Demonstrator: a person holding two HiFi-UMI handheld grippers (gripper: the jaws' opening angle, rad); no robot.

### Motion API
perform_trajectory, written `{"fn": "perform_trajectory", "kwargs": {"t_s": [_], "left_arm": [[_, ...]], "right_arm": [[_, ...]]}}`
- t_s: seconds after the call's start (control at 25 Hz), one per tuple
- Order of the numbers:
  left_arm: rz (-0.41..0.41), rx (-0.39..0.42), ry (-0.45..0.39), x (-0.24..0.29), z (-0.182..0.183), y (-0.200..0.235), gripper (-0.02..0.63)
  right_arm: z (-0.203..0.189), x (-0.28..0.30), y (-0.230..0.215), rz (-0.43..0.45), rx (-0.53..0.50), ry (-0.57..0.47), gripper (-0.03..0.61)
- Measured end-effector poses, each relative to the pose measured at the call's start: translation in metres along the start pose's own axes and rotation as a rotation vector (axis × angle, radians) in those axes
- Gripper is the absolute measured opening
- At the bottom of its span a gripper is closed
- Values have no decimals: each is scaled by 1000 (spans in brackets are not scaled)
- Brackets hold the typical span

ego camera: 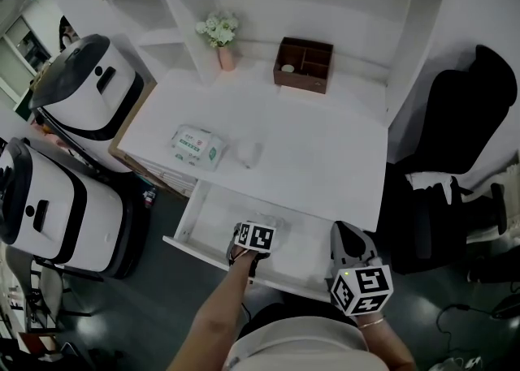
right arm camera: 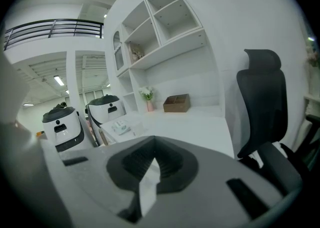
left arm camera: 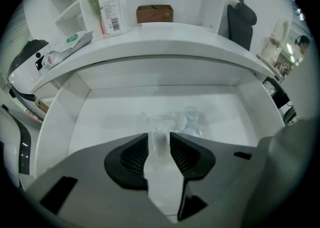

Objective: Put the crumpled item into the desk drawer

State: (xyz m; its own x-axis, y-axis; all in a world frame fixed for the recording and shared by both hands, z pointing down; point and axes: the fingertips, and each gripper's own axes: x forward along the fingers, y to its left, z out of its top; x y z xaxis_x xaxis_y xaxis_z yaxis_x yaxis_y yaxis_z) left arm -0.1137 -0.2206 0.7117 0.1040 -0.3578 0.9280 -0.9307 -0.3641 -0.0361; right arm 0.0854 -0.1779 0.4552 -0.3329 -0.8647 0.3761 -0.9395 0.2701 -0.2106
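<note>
The crumpled item (left arm camera: 176, 121), a wad of clear plastic, lies on the floor of the open white desk drawer (left arm camera: 107, 117). My left gripper (left arm camera: 160, 138) reaches into the drawer (ego camera: 185, 222). Its jaws stand a little apart, with a tail of the plastic in the gap between them, and I cannot see the pads pressing on it. In the head view the left gripper (ego camera: 258, 233) hangs over the drawer's middle and its marker cube hides most of the plastic. My right gripper (ego camera: 348, 235) is at the drawer's right front corner. Seen from its own camera, the right gripper (right arm camera: 151, 158) is shut on nothing.
On the white desktop (ego camera: 325, 158) lie a wet-wipes pack (ego camera: 197, 146) and a small white object (ego camera: 249, 153). A brown wooden box (ego camera: 303, 63) and a flower vase (ego camera: 221, 36) stand at the back. A black chair (ego camera: 463, 158) is on the right, two white robots (ego camera: 89, 89) on the left.
</note>
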Motion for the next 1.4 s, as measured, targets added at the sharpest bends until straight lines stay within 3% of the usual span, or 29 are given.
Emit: {"fn": "perform_trajectory", "kwargs": {"t_s": [0.36,0.68,1.4], "left_arm": [[11,-71,-172,-45,27,12,140],[42,-136,-322,-99,37,31,114],[175,-322,-632,-220,3,77,57]], "right_arm": [[1,8,13,52,0,1,2],[4,11,29,102,-15,-2,2],[12,22,66,215,-50,2,2]]}}
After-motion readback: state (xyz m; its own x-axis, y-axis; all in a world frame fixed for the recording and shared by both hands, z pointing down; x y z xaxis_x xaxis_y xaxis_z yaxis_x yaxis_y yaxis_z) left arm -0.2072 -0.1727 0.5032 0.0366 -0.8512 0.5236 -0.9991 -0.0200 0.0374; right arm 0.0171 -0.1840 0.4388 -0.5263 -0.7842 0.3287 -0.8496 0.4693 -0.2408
